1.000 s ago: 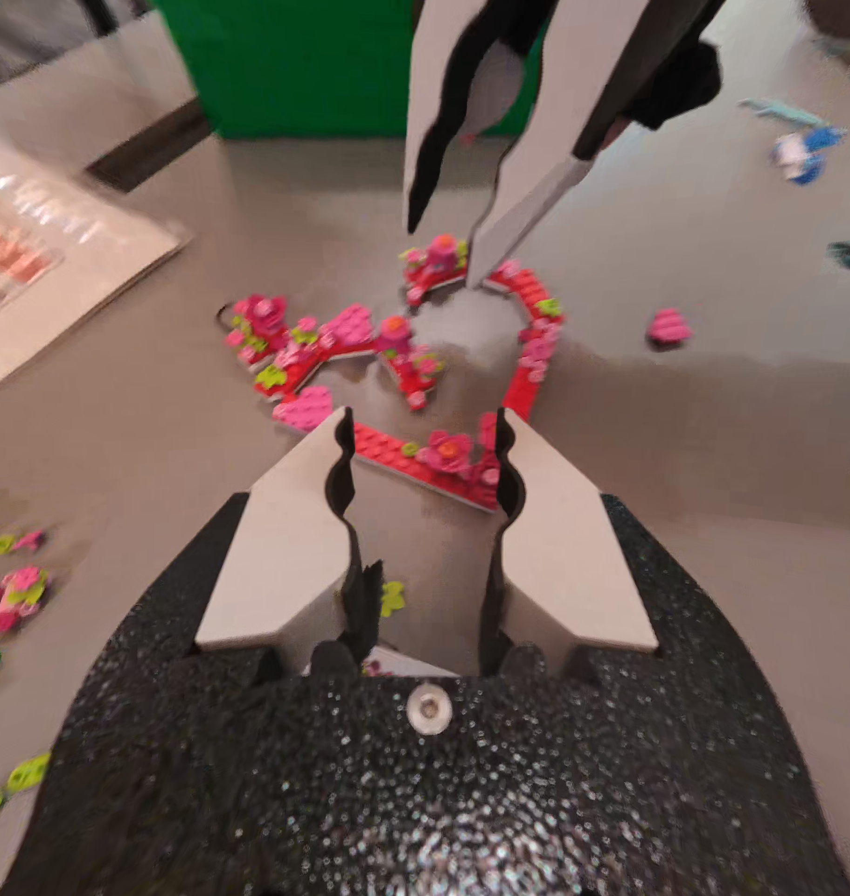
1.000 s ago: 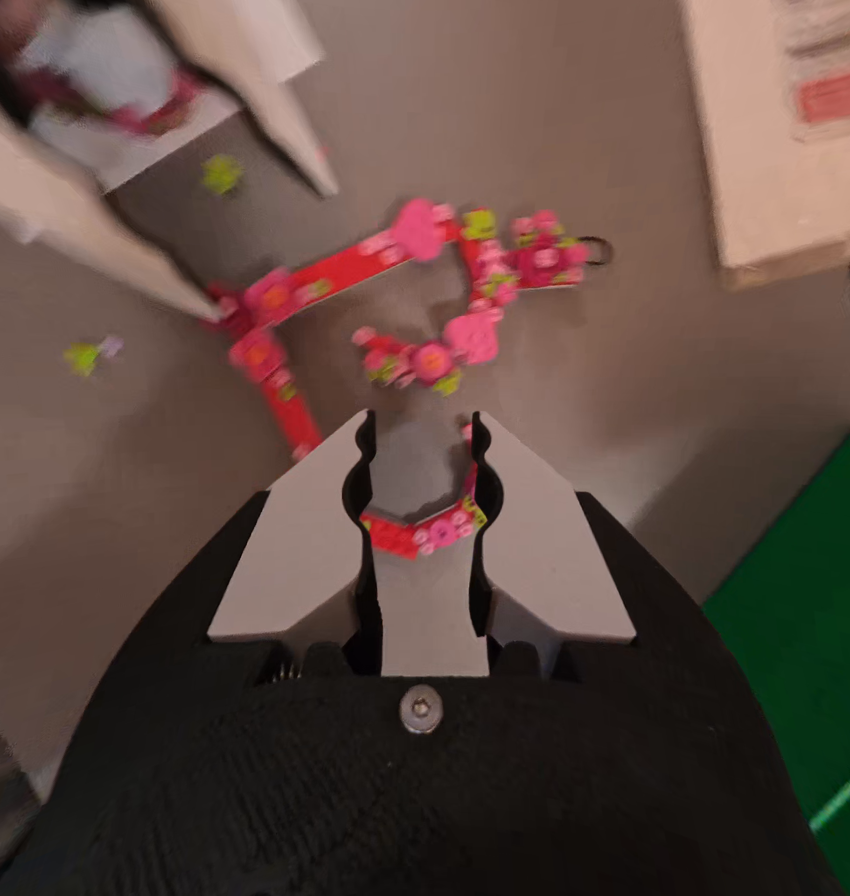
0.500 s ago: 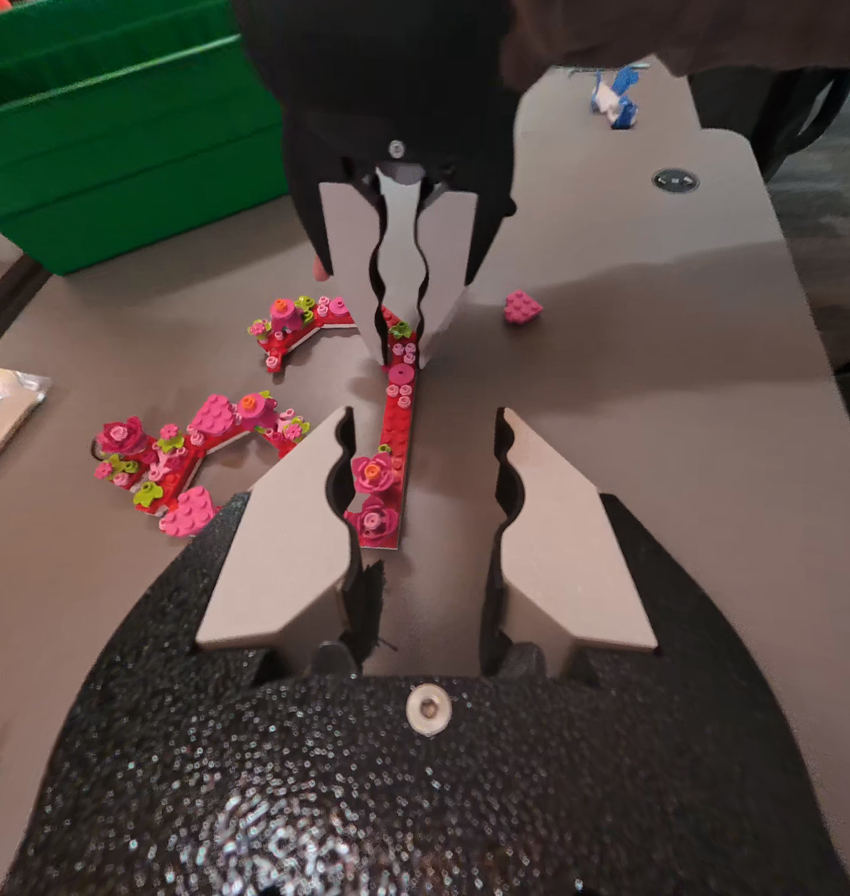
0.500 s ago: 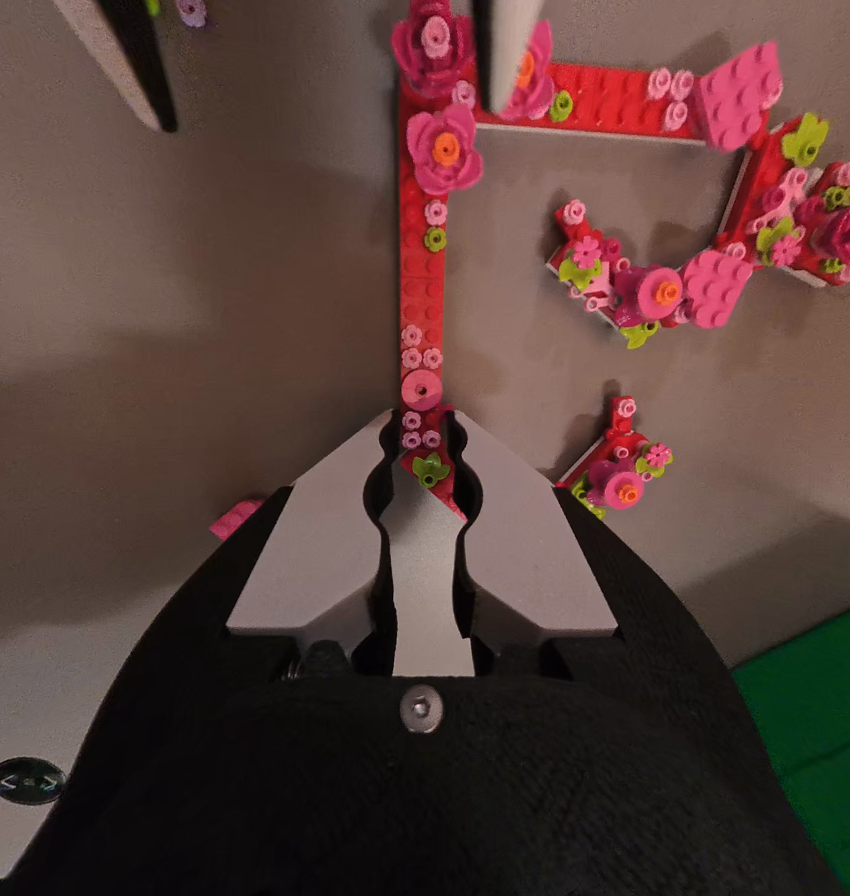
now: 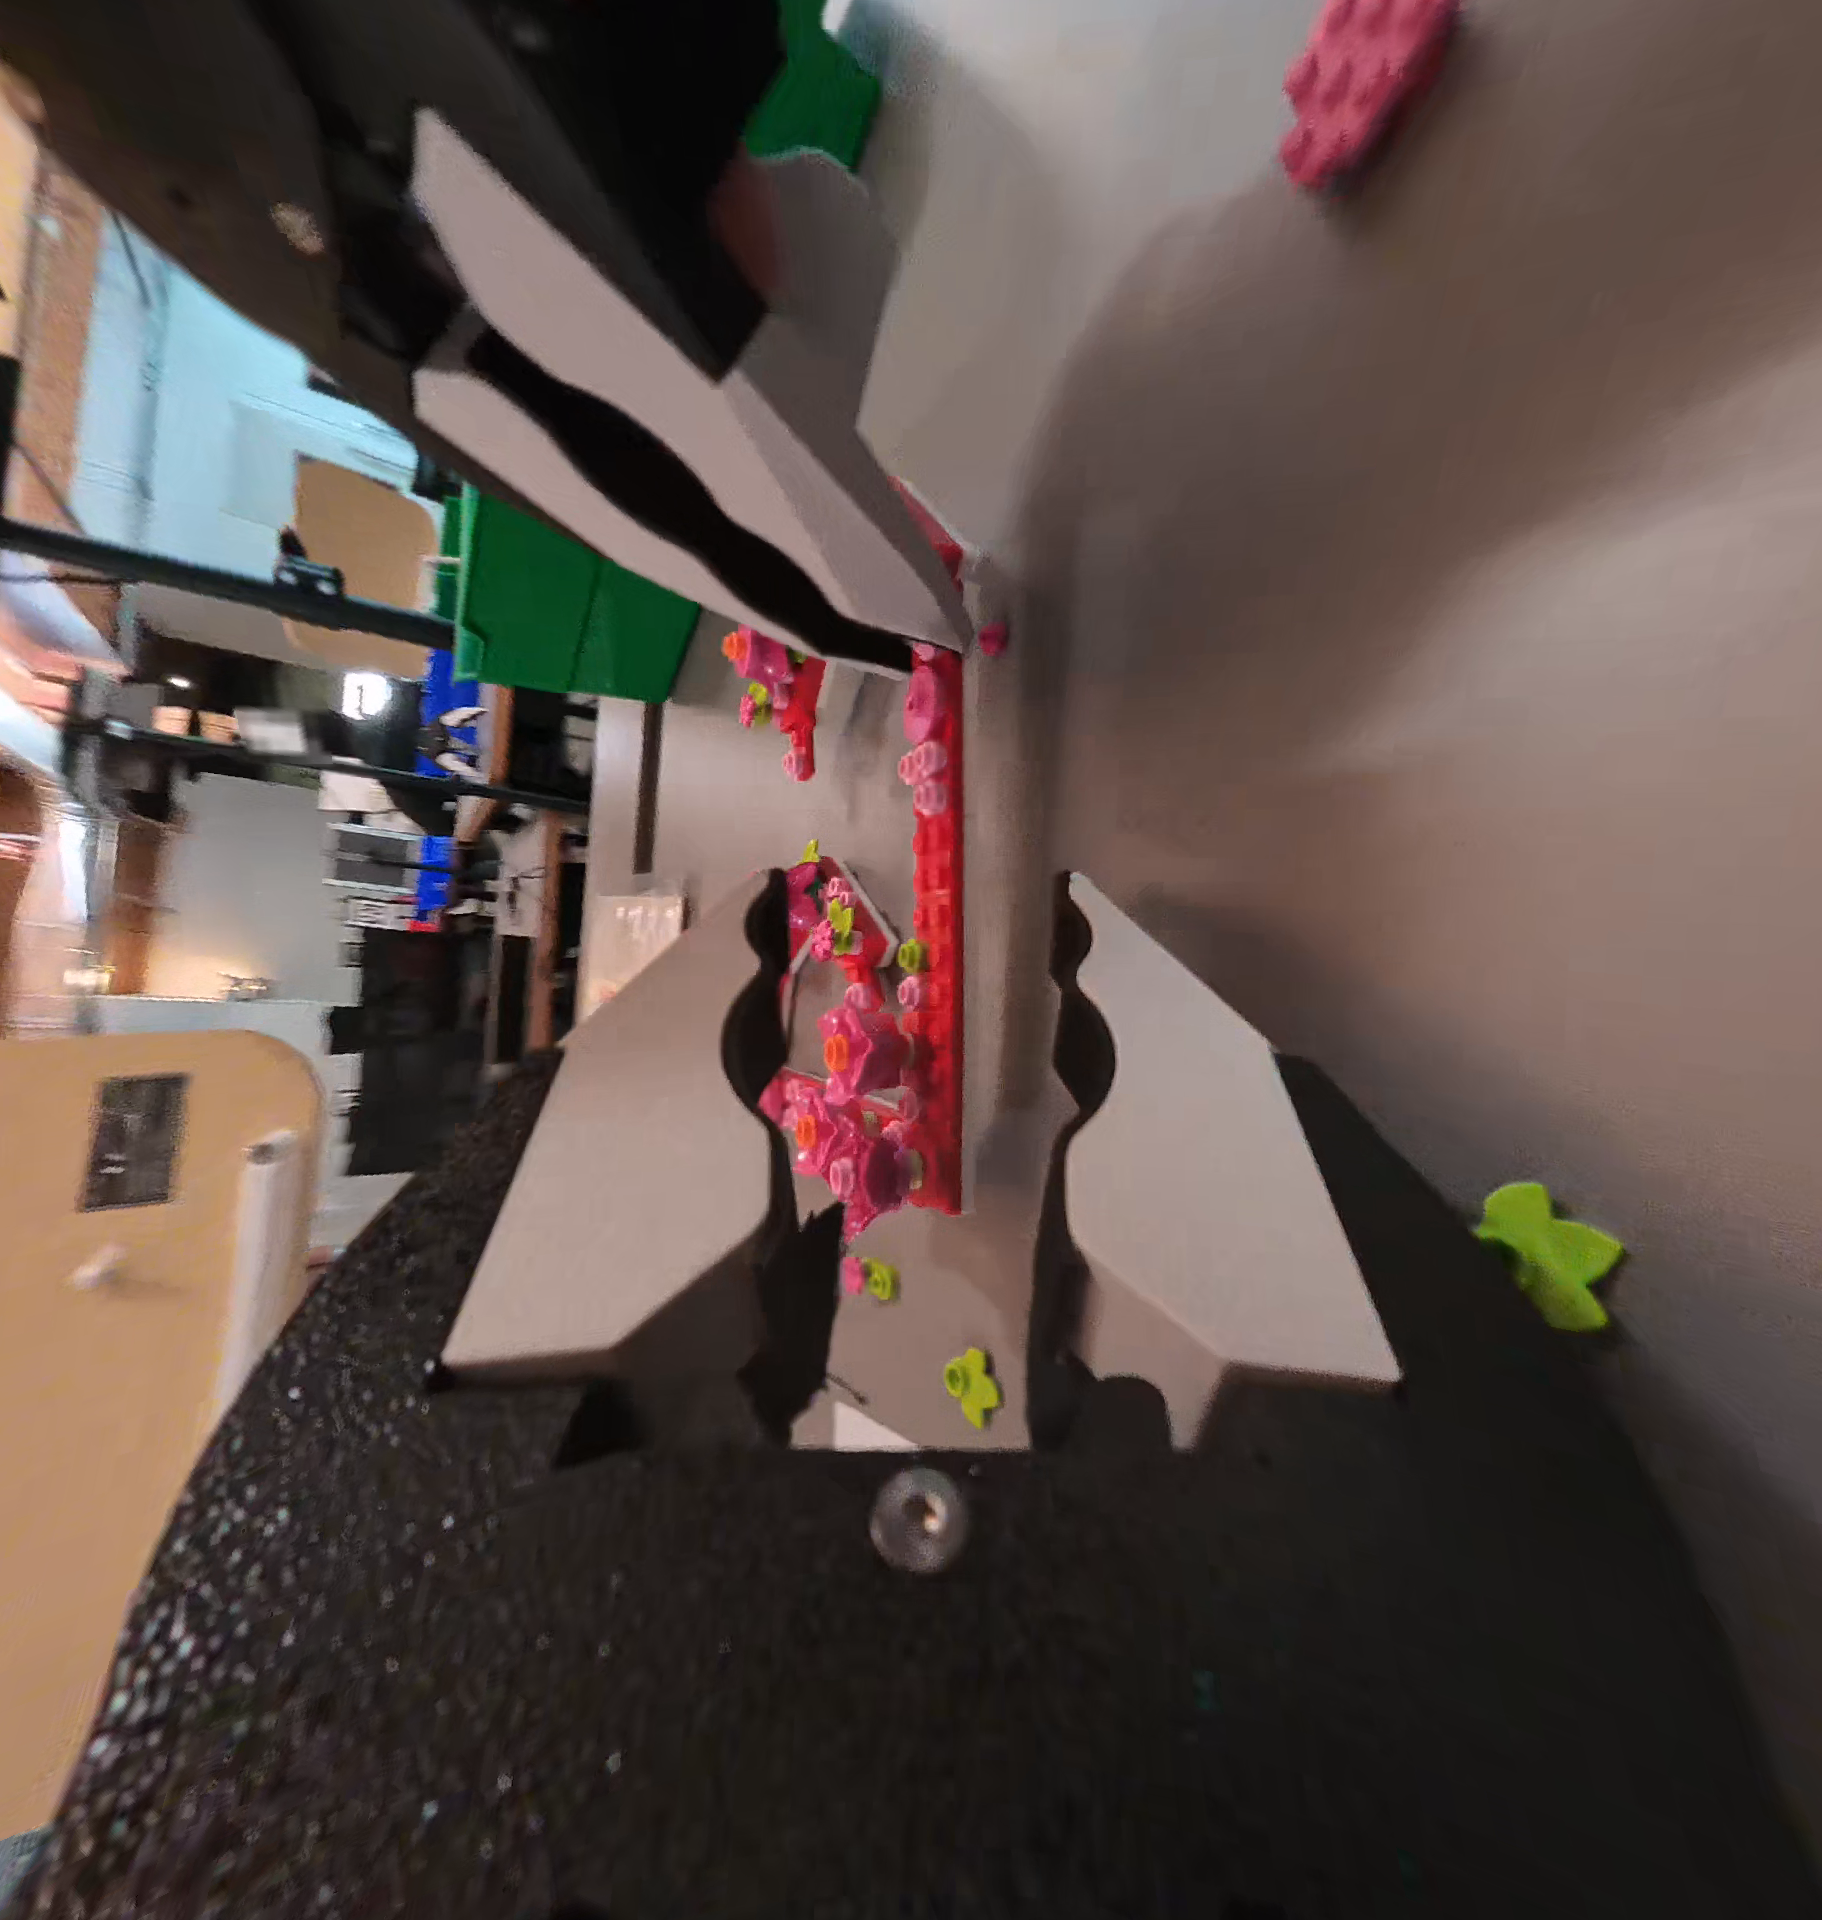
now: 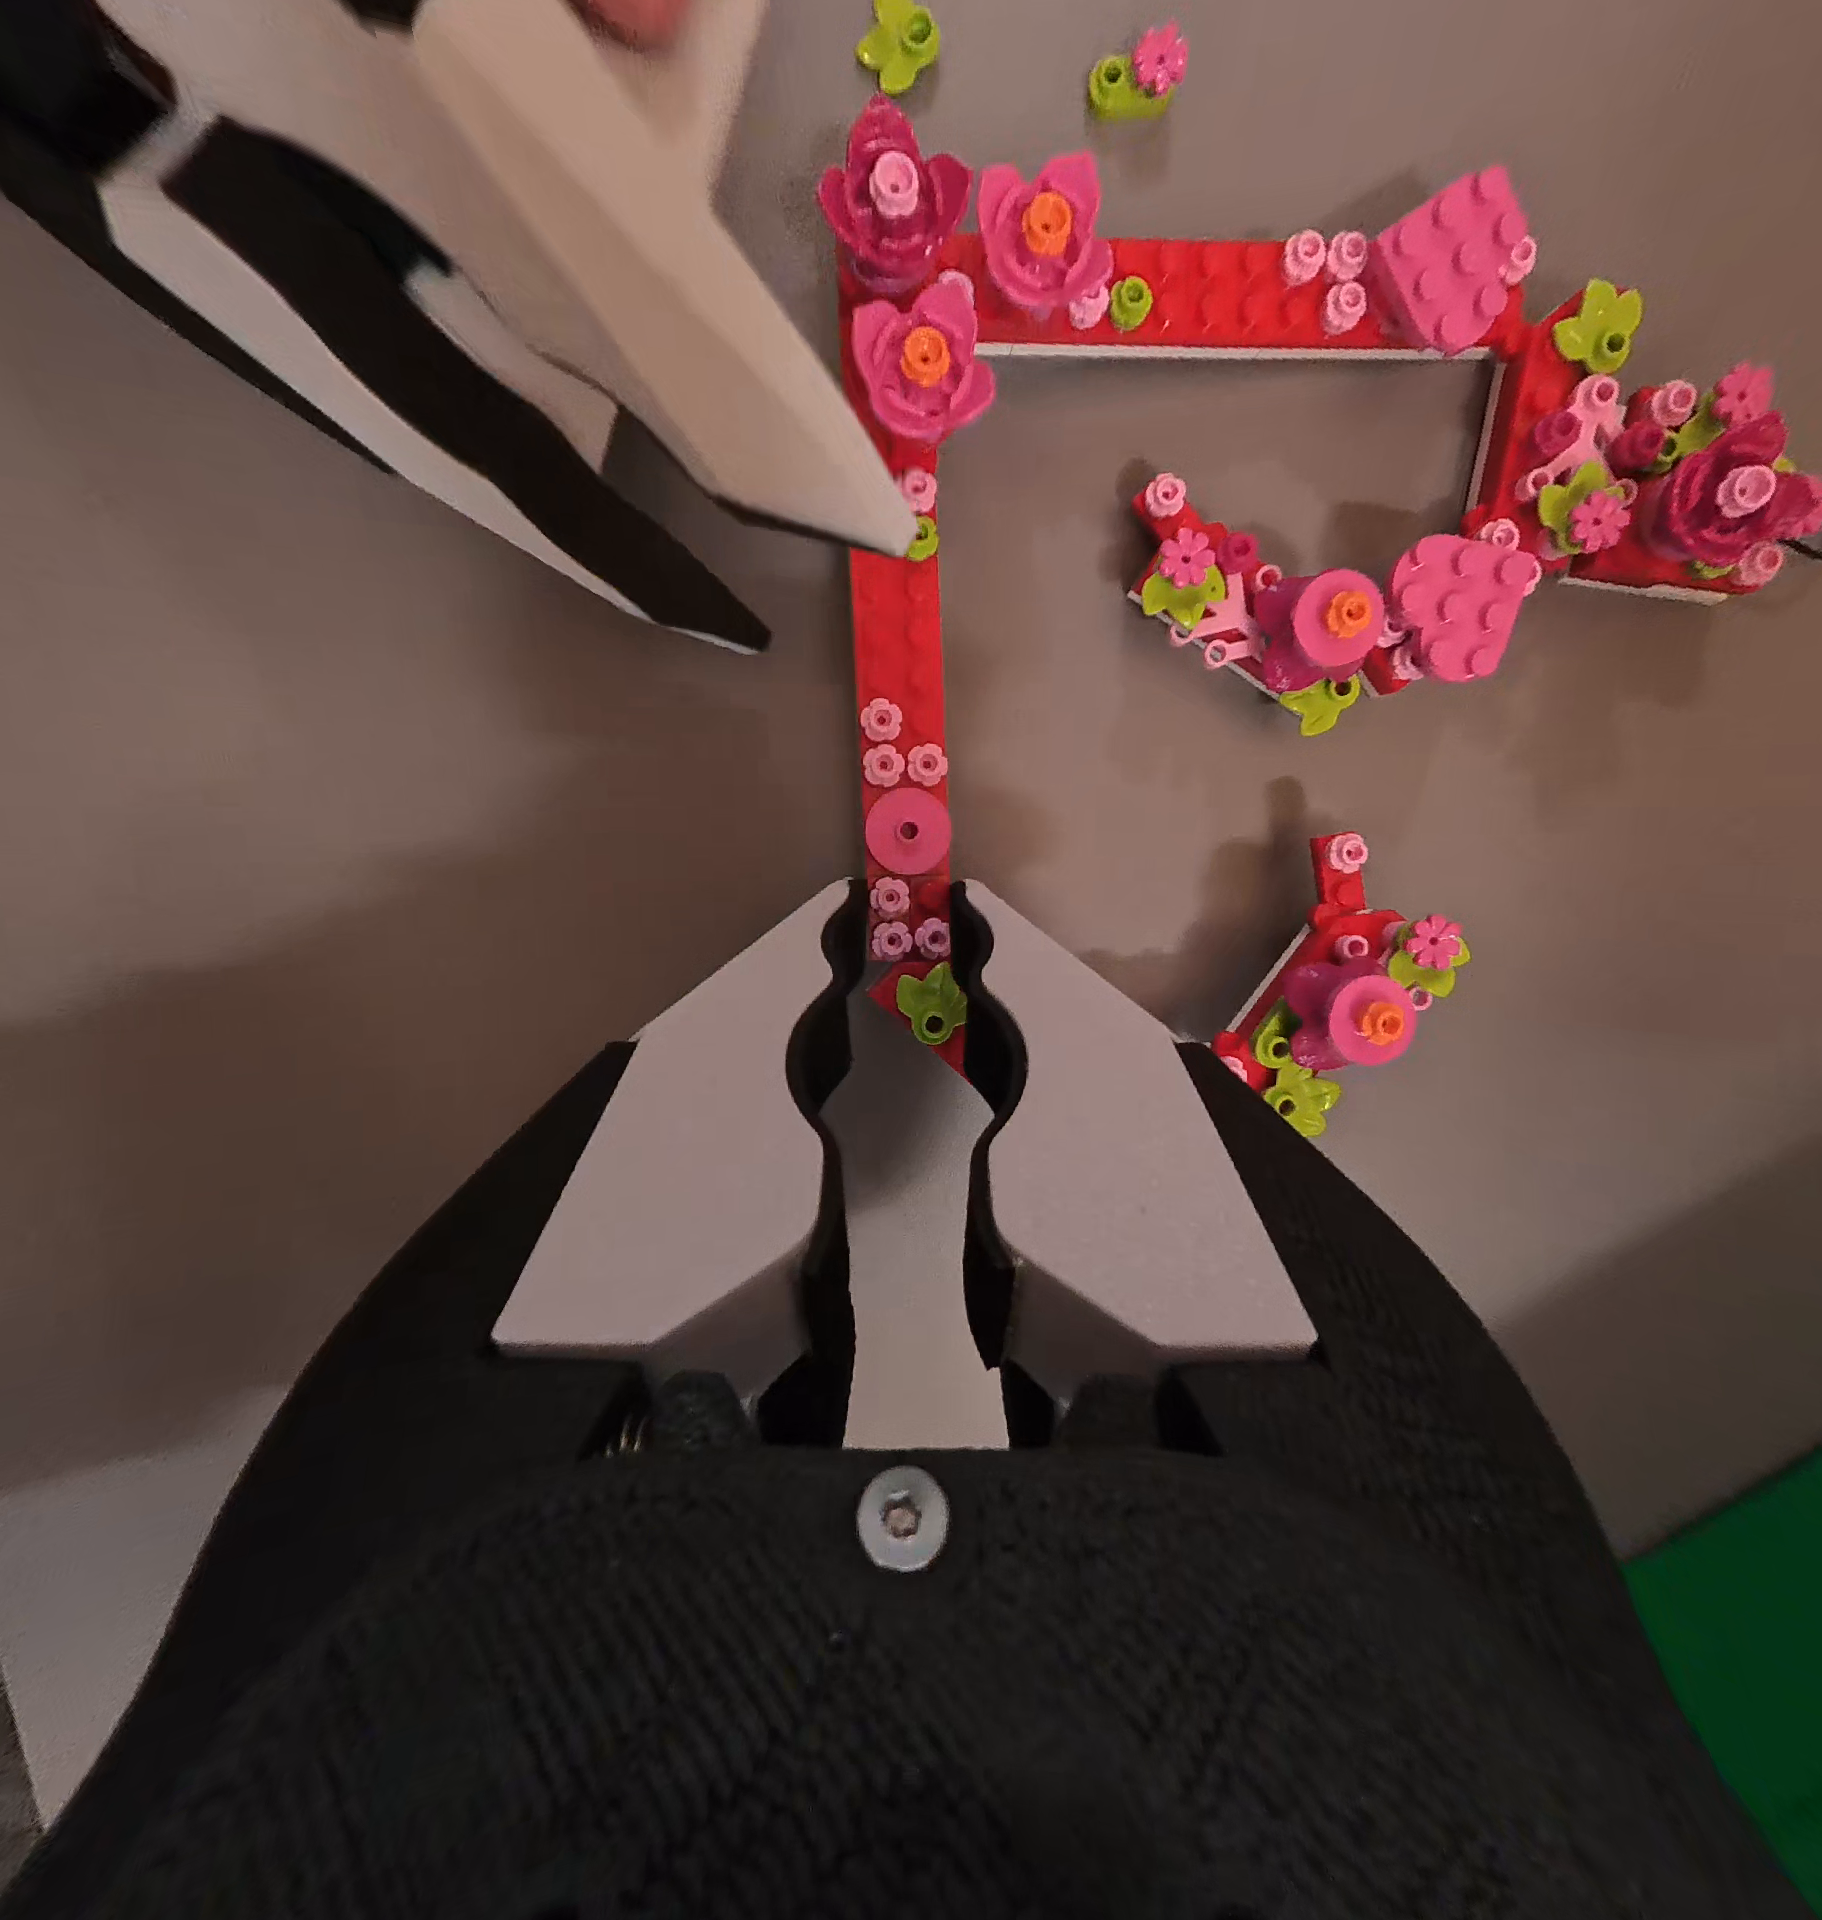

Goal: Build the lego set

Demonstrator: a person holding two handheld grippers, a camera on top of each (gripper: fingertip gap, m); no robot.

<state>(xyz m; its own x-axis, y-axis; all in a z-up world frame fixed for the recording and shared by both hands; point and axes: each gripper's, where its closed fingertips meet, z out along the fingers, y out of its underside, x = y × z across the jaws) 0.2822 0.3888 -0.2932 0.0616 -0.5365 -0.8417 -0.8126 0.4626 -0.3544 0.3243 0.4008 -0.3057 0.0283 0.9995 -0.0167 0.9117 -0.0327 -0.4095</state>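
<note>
Two loose flower sections (image 6: 1333, 603) beside red frame (image 6: 902, 644)

On the table (image 6: 367, 831) the long lego frame (image 6: 902, 644) runs from near to far, then turns right along the far side. Its near end sits between the fingers of the right gripper (image 6: 909, 914). The left gripper (image 6: 834, 582) comes in from the far left – one fingertip touches the frame's left edge. A small separate lego piece (image 6: 1343, 997) lies to the right, near the right gripper – a curved section (image 6: 1333, 613) lies farther off.

Two tools (image 6: 909, 896) (image 6: 834, 592); three red flowered lego sections (image 6: 902, 644) (image 6: 1333, 623) (image 6: 1333, 997); one green bin (image 5: 574, 623).
</note>
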